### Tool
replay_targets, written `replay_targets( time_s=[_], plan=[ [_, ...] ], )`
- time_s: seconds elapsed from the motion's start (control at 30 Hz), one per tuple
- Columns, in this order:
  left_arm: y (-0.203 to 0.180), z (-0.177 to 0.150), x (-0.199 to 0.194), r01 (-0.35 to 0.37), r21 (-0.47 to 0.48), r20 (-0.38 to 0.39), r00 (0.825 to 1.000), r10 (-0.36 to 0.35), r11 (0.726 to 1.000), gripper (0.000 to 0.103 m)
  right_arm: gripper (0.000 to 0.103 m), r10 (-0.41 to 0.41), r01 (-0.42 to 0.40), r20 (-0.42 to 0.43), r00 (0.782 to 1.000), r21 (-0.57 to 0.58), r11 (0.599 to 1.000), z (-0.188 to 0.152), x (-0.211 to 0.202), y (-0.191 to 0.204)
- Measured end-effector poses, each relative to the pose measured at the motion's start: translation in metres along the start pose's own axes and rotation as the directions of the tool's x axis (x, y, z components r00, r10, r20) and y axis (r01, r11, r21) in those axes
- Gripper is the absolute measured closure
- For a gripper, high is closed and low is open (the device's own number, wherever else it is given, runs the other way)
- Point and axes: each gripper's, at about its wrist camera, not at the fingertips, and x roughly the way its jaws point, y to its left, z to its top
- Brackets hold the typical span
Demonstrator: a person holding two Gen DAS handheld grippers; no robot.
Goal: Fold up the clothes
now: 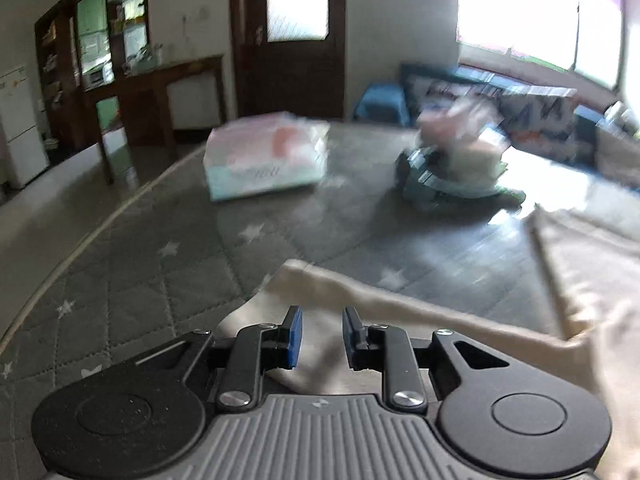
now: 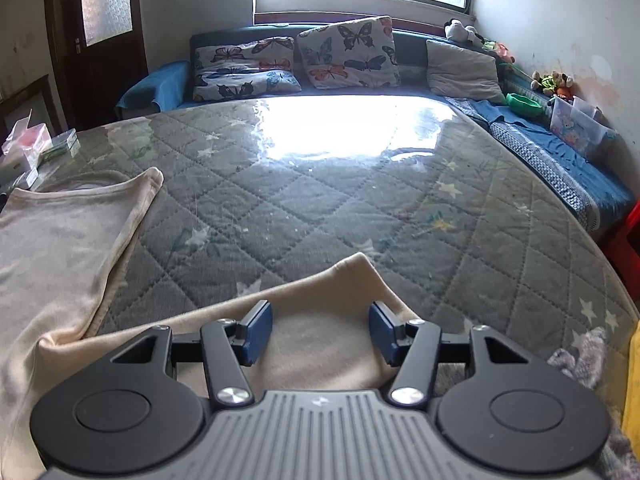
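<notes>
Your left gripper (image 1: 322, 338) hangs released, jaws narrowly parted over a corner of the cream garment (image 2: 60, 240), which lies spread on the quilted, star-printed surface (image 2: 320, 200). Your right gripper (image 2: 320, 336) gapes wider over the other corner. The soft knit looks limp; pinch unevenly and I expect the fold skews or the cloth slips on the glossy cover.

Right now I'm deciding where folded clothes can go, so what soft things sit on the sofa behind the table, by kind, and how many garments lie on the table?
Butterfly-print cushions: 2
Plain grey cushion: 1
Cream garment on the table: 1
Total: 4
Both grippers, left and right, are open over the garment.
</notes>
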Motion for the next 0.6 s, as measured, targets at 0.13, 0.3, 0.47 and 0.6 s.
replay_targets(
  time_s=[0.13,0.3,0.47,0.6],
  plan=[
    [0.002,0.002,0.005,-0.023,-0.017,-0.012,1.0,0.023,1.0,0.077,0.046,0.013,-0.013,0.005,1.0,-0.012,1.0,0.006,0.001,-0.001],
    [-0.007,0.002,-0.012,0.013,-0.007,-0.006,1.0,-0.013,1.0,0.073,0.046,-0.005,0.004,0.012,1.0,0.053,0.999,0.004,-0.017,-0.02],
    [-0.037,0.0,-0.034,0.127,0.039,0.002,0.992,-0.127,0.991,0.066,0.049,-0.039,0.04,-0.011,0.999,0.072,0.997,-0.003,-0.021,-0.039],
    [-0.074,-0.006,-0.052,0.22,0.12,-0.002,0.975,-0.221,0.968,0.06,0.055,-0.022,0.025,-0.034,0.999,0.115,0.993,-0.009,-0.016,-0.048]
  ],
)
